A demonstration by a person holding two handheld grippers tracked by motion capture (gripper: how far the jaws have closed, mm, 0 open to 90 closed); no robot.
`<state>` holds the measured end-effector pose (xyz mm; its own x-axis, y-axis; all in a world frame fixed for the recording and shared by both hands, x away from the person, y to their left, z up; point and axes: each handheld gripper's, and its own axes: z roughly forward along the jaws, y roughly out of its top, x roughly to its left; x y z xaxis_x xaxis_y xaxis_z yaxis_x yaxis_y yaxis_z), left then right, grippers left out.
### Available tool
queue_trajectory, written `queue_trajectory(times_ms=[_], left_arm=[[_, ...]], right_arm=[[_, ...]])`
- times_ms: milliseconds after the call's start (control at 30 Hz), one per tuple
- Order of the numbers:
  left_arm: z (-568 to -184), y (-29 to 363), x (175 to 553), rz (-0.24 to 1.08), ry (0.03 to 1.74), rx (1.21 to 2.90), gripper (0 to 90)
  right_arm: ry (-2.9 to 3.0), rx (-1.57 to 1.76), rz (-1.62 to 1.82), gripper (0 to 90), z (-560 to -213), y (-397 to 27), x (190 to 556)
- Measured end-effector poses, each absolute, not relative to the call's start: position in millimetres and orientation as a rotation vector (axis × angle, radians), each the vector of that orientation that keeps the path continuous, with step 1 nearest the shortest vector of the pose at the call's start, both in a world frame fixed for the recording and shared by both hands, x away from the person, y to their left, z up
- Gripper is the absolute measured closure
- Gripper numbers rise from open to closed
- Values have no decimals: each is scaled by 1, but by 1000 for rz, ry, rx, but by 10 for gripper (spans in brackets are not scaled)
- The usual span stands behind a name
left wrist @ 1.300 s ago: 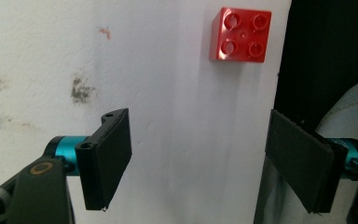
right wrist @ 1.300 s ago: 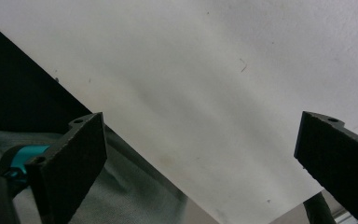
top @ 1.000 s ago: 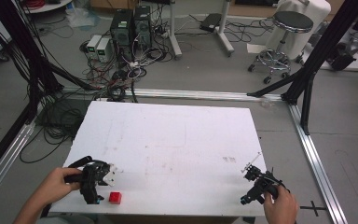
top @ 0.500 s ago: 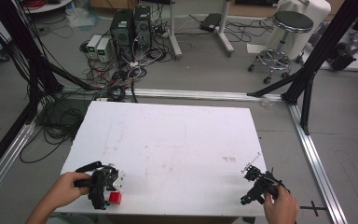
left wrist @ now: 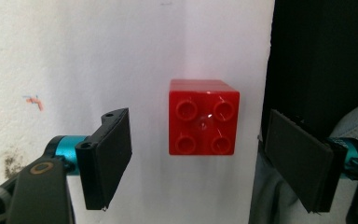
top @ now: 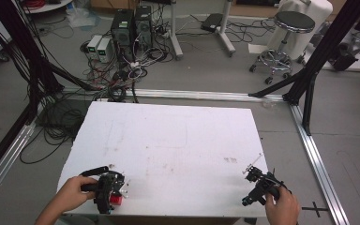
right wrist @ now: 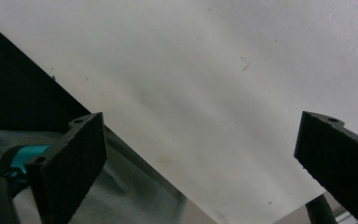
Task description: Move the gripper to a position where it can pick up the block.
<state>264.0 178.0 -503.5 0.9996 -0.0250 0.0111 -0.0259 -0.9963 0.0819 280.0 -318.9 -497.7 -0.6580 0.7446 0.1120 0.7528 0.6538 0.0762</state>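
Both tongs gape: left tongs (left wrist: 198,161) straddle the red brick (left wrist: 203,117) at the table (top: 178,136) edge.

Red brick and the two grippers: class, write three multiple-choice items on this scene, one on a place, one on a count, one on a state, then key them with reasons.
1. Where on the white table is the red brick?
A. near the front-left edge
B. at the centre
C. at the far-right corner

2. How many studs show on top of the brick?
A. two
B. four
C. eight

3. How do the left gripper's jaws stand to the brick?
A. shut on it
B. open, one on each side, not touching
C. open, far above it

Key: 1 A, the high view shows it by the near edge at the person's left hand. 2 B, the left gripper view shows two rows of two. 3 B, table shows between each jaw and the brick.
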Motion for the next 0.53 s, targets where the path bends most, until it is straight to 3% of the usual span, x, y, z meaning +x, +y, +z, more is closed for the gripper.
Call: queue_trajectory(times_ms=[533], left_arm=[[-508,176,264,1,-50,3064,232]], right_arm=[[-2785,-1274,-178,18,-497,-320,279]])
